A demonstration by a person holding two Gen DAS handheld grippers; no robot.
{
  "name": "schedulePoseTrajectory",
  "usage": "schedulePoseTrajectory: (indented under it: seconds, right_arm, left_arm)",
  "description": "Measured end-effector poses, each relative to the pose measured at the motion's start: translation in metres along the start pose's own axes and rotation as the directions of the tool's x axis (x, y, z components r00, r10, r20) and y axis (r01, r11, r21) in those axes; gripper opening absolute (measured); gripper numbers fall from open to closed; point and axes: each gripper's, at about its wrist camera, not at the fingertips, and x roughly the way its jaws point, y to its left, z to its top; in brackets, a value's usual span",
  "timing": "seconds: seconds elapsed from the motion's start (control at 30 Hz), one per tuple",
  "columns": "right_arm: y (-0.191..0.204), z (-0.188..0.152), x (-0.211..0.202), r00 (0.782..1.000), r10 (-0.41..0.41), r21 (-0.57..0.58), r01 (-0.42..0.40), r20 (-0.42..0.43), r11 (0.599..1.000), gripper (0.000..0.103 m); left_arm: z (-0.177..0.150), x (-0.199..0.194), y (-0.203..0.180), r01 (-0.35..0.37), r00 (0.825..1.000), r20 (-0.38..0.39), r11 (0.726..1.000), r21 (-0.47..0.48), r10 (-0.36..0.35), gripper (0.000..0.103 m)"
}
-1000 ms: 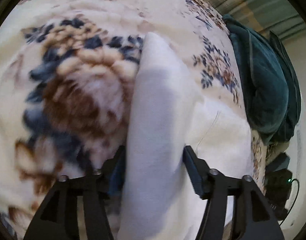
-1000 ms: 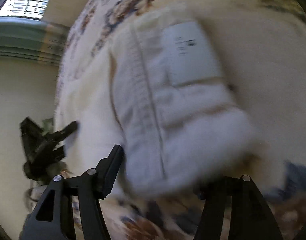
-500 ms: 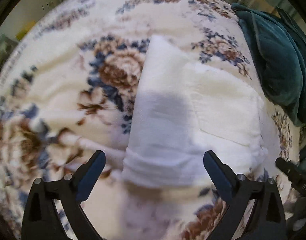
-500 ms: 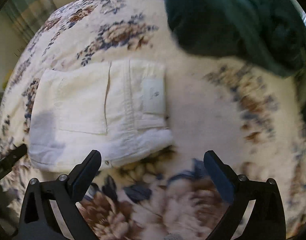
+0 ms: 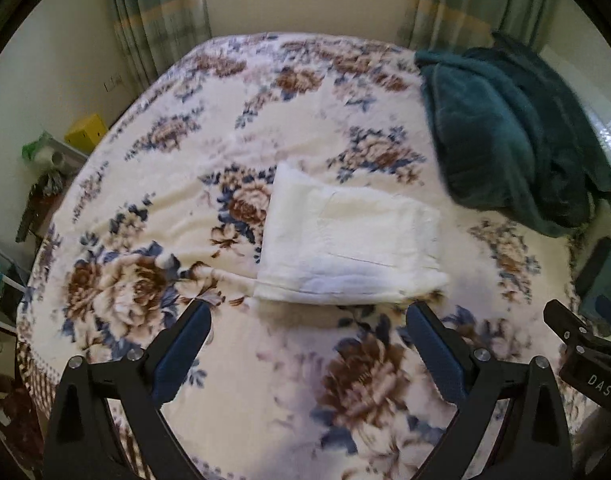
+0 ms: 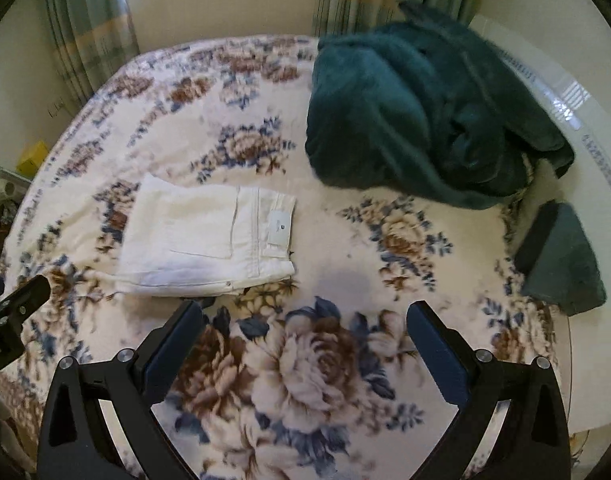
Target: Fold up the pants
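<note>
The white pants (image 5: 349, 240) lie folded into a compact rectangle on the floral blanket (image 5: 165, 200). In the right wrist view the pants (image 6: 205, 240) show a back pocket and a waistband label. My left gripper (image 5: 307, 316) is open and empty, held above the bed just in front of the pants' near edge. My right gripper (image 6: 305, 316) is open and empty, above the blanket to the right of the pants. Neither gripper touches the cloth.
A dark green plush blanket (image 6: 417, 120) is heaped at the bed's far right. A small dark green folded cloth (image 6: 561, 260) lies at the right edge. Curtains (image 5: 157, 24) hang behind the bed. A yellow box (image 5: 87, 132) and clutter sit left of the bed.
The left gripper let go of the pants' folded edge, and both grippers opened wide. Both pulled back and up from the pants, which now lie folded on the bed.
</note>
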Motion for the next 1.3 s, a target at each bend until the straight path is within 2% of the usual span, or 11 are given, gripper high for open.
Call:
schedulePoseTrajectory:
  seconds: [0.2,0.43,0.67,0.83,0.97,1.13,1.17,1.3]
  right_arm:
    - [-0.03,-0.016,-0.12,0.994,0.023,0.005,-0.024,0.107,1.0,0.103]
    - [-0.048,-0.041,-0.239,0.976,0.05,-0.047,-0.041,0.212,0.998,0.103]
    - [-0.054,-0.07,-0.346,0.958,0.077,-0.103,-0.05,0.275,0.993,0.103]
    - [-0.053,-0.092,-0.405,0.949,0.079,-0.115,-0.045,0.304,0.992,0.103]
    - [-0.051,-0.107,-0.436,0.944,0.093,-0.109,-0.061,0.318,0.992,0.103]
    - [-0.047,-0.117,-0.46,0.937,0.095,-0.109,-0.061,0.335,0.992,0.103]
    - [-0.047,-0.118,-0.465,0.934,0.096,-0.105,-0.064,0.343,0.992,0.103]
    - [-0.043,-0.116,-0.468,0.934,0.107,-0.108,-0.074,0.341,0.991,0.103]
  left_arm:
    - [-0.018,-0.102,-0.012,-0.012,0.995,0.094,1.0,0.001,0.012,0.1]
    - [-0.044,-0.212,-0.023,-0.065,0.977,0.205,0.998,-0.005,0.064,0.1]
    - [-0.07,-0.296,-0.026,-0.033,0.964,0.264,0.999,-0.03,0.04,0.1]
    - [-0.088,-0.34,-0.023,-0.017,0.959,0.283,1.0,-0.017,0.021,0.1]
    - [-0.1,-0.364,-0.021,-0.004,0.956,0.292,1.0,-0.003,0.005,0.1]
    - [-0.107,-0.381,-0.014,0.004,0.949,0.317,1.0,-0.012,0.0,0.1]
    - [-0.108,-0.383,-0.014,0.003,0.948,0.319,1.0,-0.009,0.0,0.103]
    - [-0.111,-0.385,-0.009,0.005,0.946,0.324,1.0,-0.024,0.003,0.103]
